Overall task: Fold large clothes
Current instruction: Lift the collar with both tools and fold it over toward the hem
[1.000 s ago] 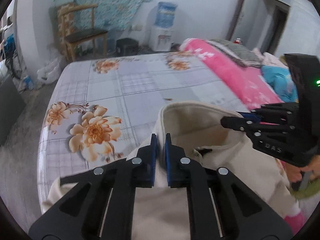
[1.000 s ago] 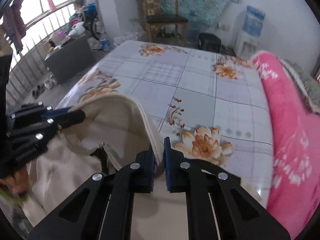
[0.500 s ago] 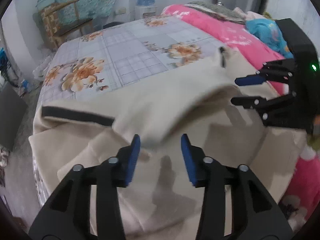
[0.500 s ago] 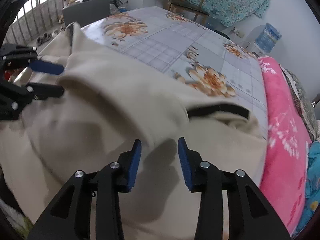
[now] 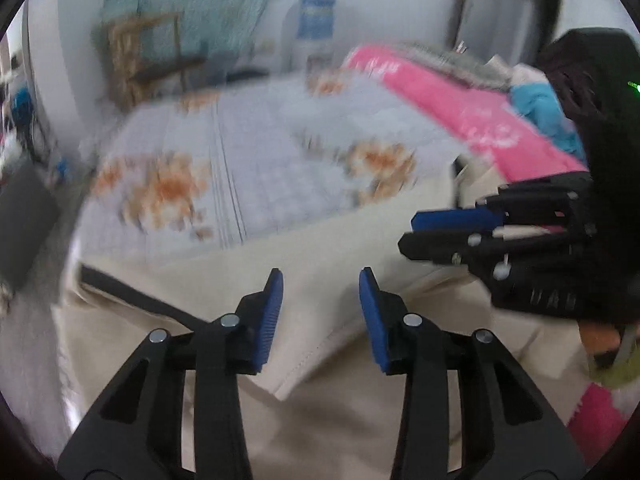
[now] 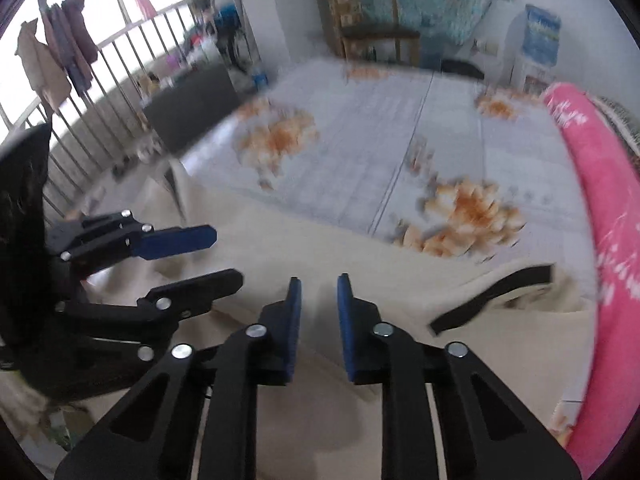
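A cream garment (image 5: 320, 248) lies spread on the near end of the bed (image 5: 256, 176), below both grippers. The left gripper (image 5: 320, 280) has its jaws spread, just closing a little, nothing between them. The right gripper (image 6: 319, 282) has its jaws narrowly apart, also just closing, empty; the garment lies beneath them. A black band (image 6: 492, 300) marks the garment's edge beside a pink quilt (image 6: 600, 200).

my left gripper (image 5: 320, 280) has matte black skeletal fingers with triangular cut-outs, round silver screws at the joints and ribbed blue pads (image 5: 270, 320); my right gripper (image 6: 318, 286) is built the same, with faint pale lettering on its side and a green light on its black housing
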A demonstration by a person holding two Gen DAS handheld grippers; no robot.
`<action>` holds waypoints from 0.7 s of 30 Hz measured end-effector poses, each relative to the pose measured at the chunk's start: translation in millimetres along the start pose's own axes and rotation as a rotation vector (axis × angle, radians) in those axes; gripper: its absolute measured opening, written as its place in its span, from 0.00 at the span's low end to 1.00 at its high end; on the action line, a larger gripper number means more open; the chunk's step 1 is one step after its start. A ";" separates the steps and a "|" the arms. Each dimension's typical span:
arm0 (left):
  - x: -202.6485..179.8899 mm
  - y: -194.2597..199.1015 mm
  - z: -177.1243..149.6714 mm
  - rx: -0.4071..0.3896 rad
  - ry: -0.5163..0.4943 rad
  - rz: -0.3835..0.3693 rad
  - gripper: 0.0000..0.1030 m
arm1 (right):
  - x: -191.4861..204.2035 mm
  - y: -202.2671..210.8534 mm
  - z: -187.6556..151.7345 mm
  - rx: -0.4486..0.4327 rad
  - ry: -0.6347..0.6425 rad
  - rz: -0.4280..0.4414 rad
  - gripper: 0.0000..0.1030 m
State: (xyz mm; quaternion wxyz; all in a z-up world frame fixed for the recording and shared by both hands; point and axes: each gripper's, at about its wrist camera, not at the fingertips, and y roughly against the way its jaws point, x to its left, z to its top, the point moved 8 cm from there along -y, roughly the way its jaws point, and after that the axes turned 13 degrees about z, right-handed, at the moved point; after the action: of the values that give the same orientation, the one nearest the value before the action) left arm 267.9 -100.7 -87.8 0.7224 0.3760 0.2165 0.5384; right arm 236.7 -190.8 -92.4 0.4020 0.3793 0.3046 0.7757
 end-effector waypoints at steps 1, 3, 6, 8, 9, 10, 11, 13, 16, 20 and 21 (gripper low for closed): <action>-0.1 -10.7 -8.3 0.037 -0.001 0.001 0.36 | -4.3 -12.7 -7.4 0.037 -0.005 -0.010 0.16; -1.3 -21.2 -24.0 0.054 -0.019 0.007 0.37 | -10.0 -26.4 -22.8 0.068 0.018 -0.044 0.15; -2.0 -16.8 -31.3 0.051 -0.056 0.009 0.37 | -10.7 -19.0 -30.6 0.070 0.027 -0.050 0.15; 1.0 -11.6 -32.7 0.069 -0.029 -0.034 0.37 | -13.2 -12.4 -32.8 0.074 0.016 -0.065 0.15; 5.3 -5.9 -31.2 0.069 0.002 -0.065 0.37 | -13.7 -5.4 -33.9 0.064 0.017 -0.076 0.15; 10.1 -0.2 -29.2 0.060 0.031 -0.087 0.37 | -14.9 0.2 -34.9 0.054 0.017 -0.083 0.15; 13.9 1.7 -27.4 0.055 0.047 -0.091 0.39 | -17.0 3.1 -36.1 0.049 0.017 -0.094 0.15; 19.7 -6.5 -31.8 0.085 0.067 -0.070 0.41 | -26.2 -0.4 -45.1 0.068 0.005 -0.114 0.15; 19.4 -13.2 -41.0 0.123 0.047 -0.058 0.42 | -28.1 1.5 -45.8 0.059 0.009 -0.119 0.15; 34.4 10.5 -41.5 0.139 0.133 -0.083 0.49 | -30.8 19.2 -48.6 0.043 -0.099 -0.125 0.28; 41.9 22.3 -42.2 0.124 0.154 -0.083 0.50 | -31.6 29.1 -52.7 0.038 -0.120 -0.153 0.30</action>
State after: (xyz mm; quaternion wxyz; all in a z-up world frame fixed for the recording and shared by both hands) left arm 237.5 -45.1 -92.9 0.7007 0.3683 0.3197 0.5207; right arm 193.7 -241.0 -108.3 0.4703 0.4082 0.3228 0.7127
